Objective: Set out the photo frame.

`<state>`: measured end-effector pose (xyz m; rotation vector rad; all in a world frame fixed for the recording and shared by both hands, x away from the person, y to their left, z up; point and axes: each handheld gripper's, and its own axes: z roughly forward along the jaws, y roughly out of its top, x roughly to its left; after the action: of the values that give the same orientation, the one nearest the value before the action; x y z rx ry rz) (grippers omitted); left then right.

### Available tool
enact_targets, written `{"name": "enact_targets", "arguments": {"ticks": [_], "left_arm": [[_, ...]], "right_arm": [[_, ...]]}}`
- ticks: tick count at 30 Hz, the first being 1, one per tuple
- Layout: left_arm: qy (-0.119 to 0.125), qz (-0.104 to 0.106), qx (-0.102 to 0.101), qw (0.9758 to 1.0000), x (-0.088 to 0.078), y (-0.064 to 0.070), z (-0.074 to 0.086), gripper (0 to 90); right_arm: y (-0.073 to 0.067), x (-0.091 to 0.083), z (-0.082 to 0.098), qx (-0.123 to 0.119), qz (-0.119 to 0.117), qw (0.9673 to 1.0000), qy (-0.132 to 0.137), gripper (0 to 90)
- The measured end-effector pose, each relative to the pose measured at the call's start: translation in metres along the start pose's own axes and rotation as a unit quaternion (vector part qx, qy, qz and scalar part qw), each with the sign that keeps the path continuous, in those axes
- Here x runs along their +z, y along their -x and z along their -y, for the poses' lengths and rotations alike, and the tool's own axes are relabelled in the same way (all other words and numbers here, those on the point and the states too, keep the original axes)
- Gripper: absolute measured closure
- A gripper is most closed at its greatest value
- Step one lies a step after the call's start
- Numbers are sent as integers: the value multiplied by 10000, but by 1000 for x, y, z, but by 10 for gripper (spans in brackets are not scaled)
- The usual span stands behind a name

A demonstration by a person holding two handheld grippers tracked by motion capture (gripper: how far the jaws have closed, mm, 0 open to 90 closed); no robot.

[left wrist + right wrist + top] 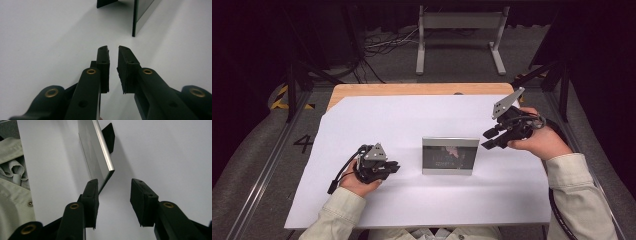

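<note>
We see a small picture frame (pixel 450 156) with a silver border standing upright near the middle of the bench (pixel 412 89), on a large white sheet (pixel 377 120) that covers most of the wooden top. Its dark glass front faces our side of the bench. In the right claw view the frame (pixel 96 152) shows edge-on, its silver side catching the light and a black prop (pixel 109 136) sticking out behind it. In the left claw view only the frame's lower corner (pixel 140 17) appears, with the prop (pixel 106 2) beside it.

Our right claw (pixel 490 138) hangs just beside the frame's upper right corner, lifted off the sheet and angled down toward it. Its jaws stand moderately wide with nothing between them; in its own view the right claw (pixel 113 185) has the frame's corner just ahead of the gap, untouched.

Our left claw (pixel 394 168) rests low on the sheet to the left of the frame, near it but apart, pointing at its left edge. Its own view shows the left claw (pixel 113 48) with a narrow gap between the pads, holding nothing.

Pale sleeves (pixel 579 195) enter from the bottom edge. Beyond the bench stands a grey metal stand (pixel 459 30) on a dark floor with cables.
</note>
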<state>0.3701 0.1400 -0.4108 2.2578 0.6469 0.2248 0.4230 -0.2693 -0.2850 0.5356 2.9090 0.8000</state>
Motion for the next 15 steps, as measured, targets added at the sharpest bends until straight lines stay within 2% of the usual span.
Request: {"name": "enact_targets", "arguments": {"ticks": [15], "left_arm": [[77,-80,-88,9999,-3,-3,1,787]], "right_arm": [[1,1,28,238,52,9995,200,578]]}}
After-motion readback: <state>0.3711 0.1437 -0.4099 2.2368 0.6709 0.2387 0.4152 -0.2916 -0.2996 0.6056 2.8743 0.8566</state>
